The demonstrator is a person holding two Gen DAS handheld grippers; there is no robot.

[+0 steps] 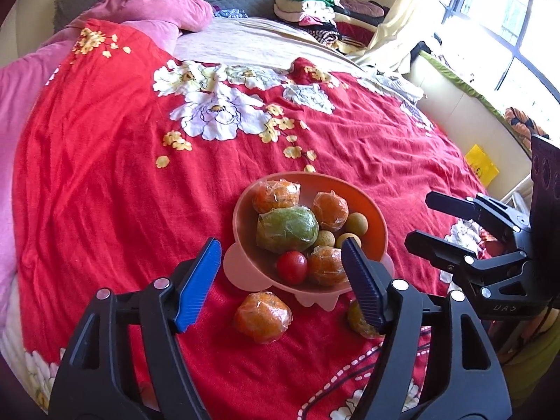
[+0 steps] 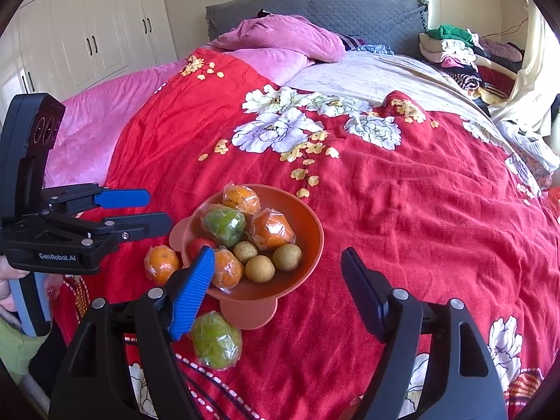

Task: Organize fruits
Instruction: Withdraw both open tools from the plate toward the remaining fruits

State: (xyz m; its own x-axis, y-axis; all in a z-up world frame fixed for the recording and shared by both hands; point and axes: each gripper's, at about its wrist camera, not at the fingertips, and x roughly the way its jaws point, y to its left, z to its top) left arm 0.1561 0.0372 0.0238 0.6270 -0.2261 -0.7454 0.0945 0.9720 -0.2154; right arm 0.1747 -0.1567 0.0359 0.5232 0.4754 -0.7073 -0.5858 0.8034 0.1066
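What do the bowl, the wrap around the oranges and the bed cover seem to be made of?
Bowl: probably plastic, with a smooth, matte orange surface and a thin moulded rim.
Wrap: clear plastic film; it is glossy and crinkled, with bright glints over the orange.
Bed cover: woven cloth, perhaps cotton; it is matte, lies in soft wrinkles and has printed flowers.

Bowl (image 2: 308, 245): one. Wrapped oranges: three in bowl (image 2: 241, 197) (image 2: 273, 229) (image 2: 225, 269), one outside (image 2: 161, 268). Green fruits: one inside (image 2: 225, 225), one outside (image 2: 216, 339). Brown longans: three (image 2: 245, 252) (image 2: 259, 268) (image 2: 287, 257). Red fruit (image 1: 292, 266): one.
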